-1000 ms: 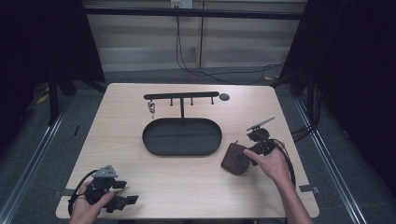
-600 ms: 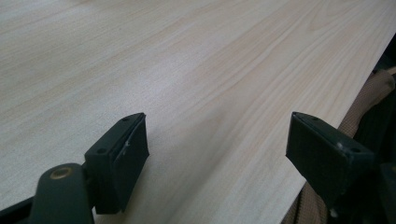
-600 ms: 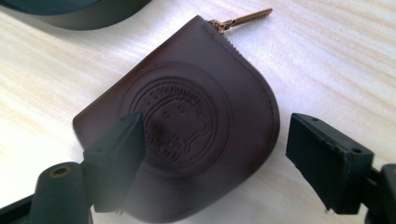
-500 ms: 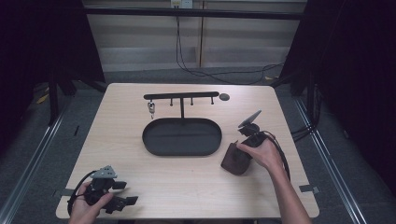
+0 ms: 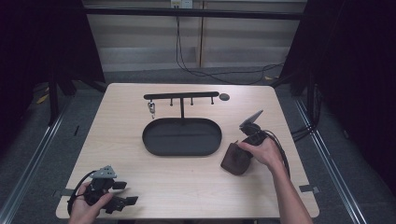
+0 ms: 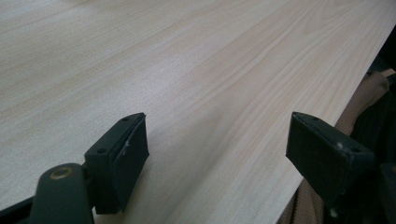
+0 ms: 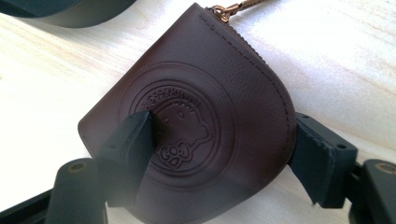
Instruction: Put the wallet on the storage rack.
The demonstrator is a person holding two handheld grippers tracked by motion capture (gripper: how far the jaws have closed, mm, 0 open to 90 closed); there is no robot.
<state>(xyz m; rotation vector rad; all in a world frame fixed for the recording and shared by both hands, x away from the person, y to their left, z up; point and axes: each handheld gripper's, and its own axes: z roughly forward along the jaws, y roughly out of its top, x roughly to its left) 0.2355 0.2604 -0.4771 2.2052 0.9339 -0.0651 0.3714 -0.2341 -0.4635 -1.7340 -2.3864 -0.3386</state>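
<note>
1. Wood table (image 5: 140,140) on grey floor, dark curtains at both sides; black oval tray (image 5: 182,136) with hook rack (image 5: 181,96) at centre.
2. Brown leather pouch (image 7: 196,112) lies flat just right of the tray.
3. Right gripper (image 7: 224,154) straddles the pouch, jaws just closing; one pad lies on its face, the other at its edge.
4. Left gripper (image 6: 217,149) at the near-left table edge, jaws wide, nothing between.

The left gripper (image 5: 122,193) rests low at the near left, its jaws wide apart with nothing between them. The right gripper (image 5: 239,156) points down and leftward; its jaws have just been closing, one pad (image 7: 133,140) lying on top of the brown pouch (image 7: 196,116).
</note>
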